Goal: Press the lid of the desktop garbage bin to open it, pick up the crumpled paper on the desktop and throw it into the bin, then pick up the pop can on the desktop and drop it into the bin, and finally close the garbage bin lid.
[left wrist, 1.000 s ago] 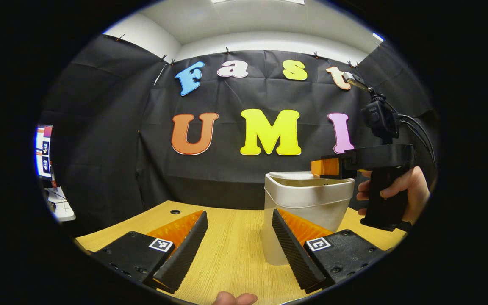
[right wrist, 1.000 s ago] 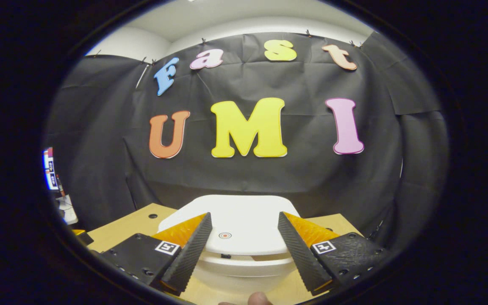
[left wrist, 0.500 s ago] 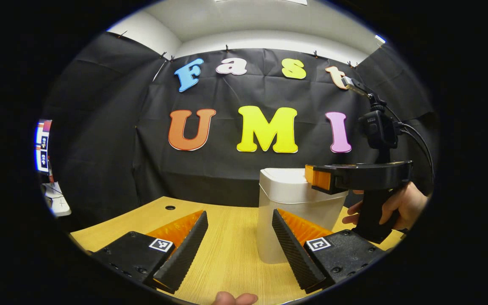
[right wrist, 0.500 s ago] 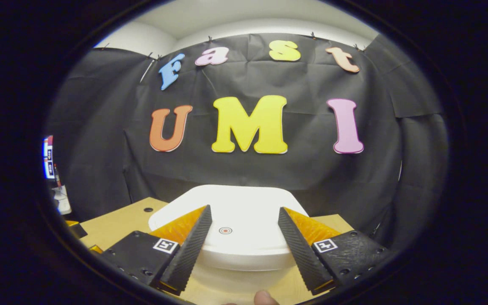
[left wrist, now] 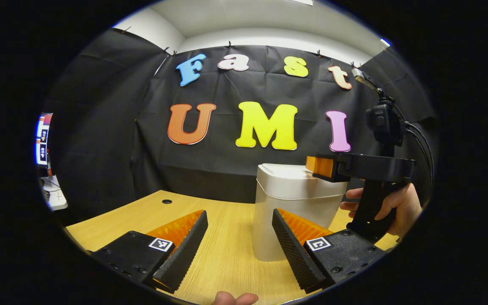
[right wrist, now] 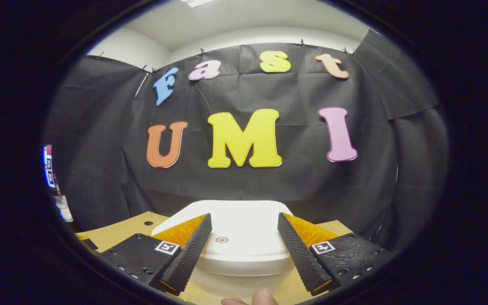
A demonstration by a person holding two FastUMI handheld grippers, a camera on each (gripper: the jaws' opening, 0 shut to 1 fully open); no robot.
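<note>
- Garbage bin (left wrist: 288, 212): pale, tapered desktop bin standing upright on the wooden desktop (left wrist: 227, 254), right of centre in the left gripper view, in front of the black cloth wall (left wrist: 227, 169).
- Lid (right wrist: 237, 237): white, flat, with rounded corners; it lies down on the bin's rim, closed. A small red ring mark sits near the middle of its top.
- Right gripper (right wrist: 244, 250): in the right gripper view its two fingers stand spread wide, one to each side of the lid's ring mark, with nothing between them. In the left gripper view the same tool shows farther off, level over the right edge of the lid; whether its tip touches the lid I cannot tell.
- Hand (left wrist: 390, 203): wrapped around the right gripper's dark handle, to the right of the bin.
- Left gripper (left wrist: 239, 250): fingers spread apart and empty, low over the desktop on the near side. The bin's lower body shows just behind the right-hand finger.
- Desktop: light wood grain, with a small round cable hole (left wrist: 167, 201) at the far left.
- Fingertip (left wrist: 234, 298): at the bottom edge of the left gripper view, between the finger bases.
- Crumpled paper, pop can: placement cannot be told from these views.
</note>
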